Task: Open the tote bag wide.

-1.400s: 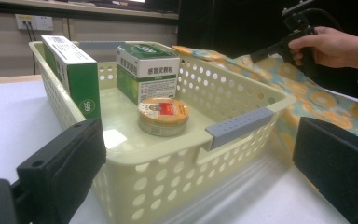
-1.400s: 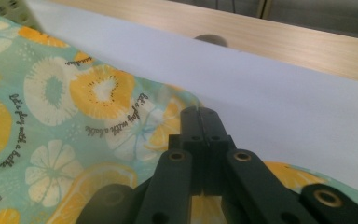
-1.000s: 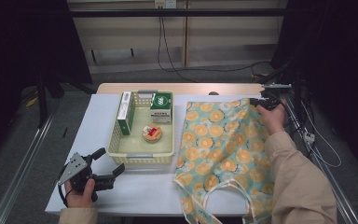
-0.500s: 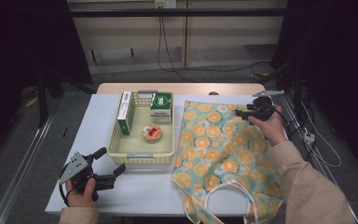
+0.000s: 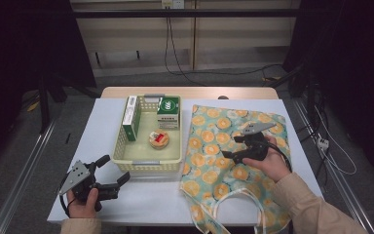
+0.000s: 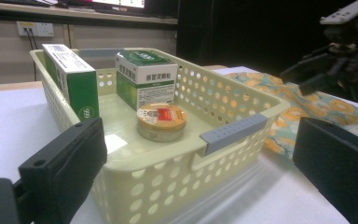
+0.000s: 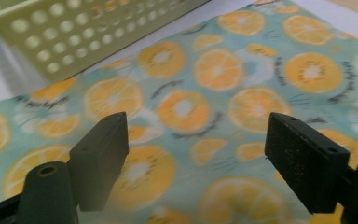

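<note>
Your right gripper (image 5: 233, 147) hangs just above the middle of the orange-print bag (image 5: 214, 141), jaws spread wide with nothing between them; in the right gripper view the cloth runs flat beneath both pads. The bag lies spread on the right half of the table (image 5: 102, 126), its handles (image 5: 233, 207) trailing off the near edge and its left edge close beside the basket (image 5: 148, 161). Spread out like that, it looks ready to be opened and filled, so your gripper is probably lined up to pinch a layer of fabric, though whether the pads touch the cloth is hard to tell from here.

Your left gripper (image 5: 112, 173) rests at the near left, just short of the basket's near left corner, its jaws also wide apart and empty. It faces the basket, well placed to reach in.

Inside the basket, a tall green box (image 5: 131, 117) stands along the left wall, a second green box (image 5: 168, 112) stands at the far right, and a small round tin (image 5: 158, 139) sits on the floor between them. All three are upright and clear of each other, which leaves room for jaws to close around any one.
</note>
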`<state>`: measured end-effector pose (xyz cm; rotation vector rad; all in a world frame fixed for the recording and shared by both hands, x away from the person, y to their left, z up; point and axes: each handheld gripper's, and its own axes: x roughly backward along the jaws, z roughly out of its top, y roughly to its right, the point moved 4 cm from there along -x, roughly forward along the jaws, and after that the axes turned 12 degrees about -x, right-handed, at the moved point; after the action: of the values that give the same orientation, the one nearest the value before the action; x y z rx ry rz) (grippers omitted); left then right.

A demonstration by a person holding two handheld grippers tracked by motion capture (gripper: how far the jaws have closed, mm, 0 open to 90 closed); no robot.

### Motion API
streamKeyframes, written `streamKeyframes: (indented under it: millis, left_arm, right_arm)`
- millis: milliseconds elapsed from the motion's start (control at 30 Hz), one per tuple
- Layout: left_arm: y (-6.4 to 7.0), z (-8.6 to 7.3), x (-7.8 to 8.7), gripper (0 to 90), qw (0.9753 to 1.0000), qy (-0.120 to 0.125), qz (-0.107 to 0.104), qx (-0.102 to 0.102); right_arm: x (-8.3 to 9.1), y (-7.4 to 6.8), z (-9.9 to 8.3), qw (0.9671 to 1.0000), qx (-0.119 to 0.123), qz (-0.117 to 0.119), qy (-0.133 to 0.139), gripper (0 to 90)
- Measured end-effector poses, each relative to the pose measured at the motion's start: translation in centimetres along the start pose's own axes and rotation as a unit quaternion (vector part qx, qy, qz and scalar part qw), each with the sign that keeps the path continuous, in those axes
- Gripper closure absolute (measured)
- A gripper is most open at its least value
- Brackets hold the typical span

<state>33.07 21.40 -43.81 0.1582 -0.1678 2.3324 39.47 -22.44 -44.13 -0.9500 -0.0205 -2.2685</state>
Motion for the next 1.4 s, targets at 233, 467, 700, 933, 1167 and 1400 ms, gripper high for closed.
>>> streamKeyframes:
  millis: [233,467,700,933,1167,1400]
  left_arm:
    - [0.0,0.0,0.1,2.5,1.0000,-0.001,0.003,0.002]
    - [0.0,-0.1,0.1,2.6,1.0000,-0.002,0.005,0.001]
    - [0.2,-0.2,-0.1,2.5,1.0000,-0.005,0.003,0.005]
    - [0.3,-0.2,-0.2,2.5,1.0000,-0.008,0.002,0.000]
    - [0.2,-0.2,-0.1,2.5,1.0000,-0.008,0.005,0.001]
    - [0.3,-0.1,-0.1,2.5,1.0000,-0.006,0.005,0.002]
  right_arm:
    - [0.7,-2.5,-2.6,0.9992,0.018,0.031,-0.020,18.3]
    - [1.5,-4.4,-4.8,0.9972,0.038,0.052,-0.038,17.1]
    - [1.4,-5.7,-7.1,0.9946,0.059,0.061,-0.059,16.6]
    - [1.1,-5.6,-8.7,0.9920,0.089,0.053,-0.071,22.0]
    - [1.2,-5.9,-8.6,0.9919,0.095,0.064,-0.054,54.9]
    - [0.8,-6.1,-8.0,0.9894,0.106,0.076,-0.065,90.0]
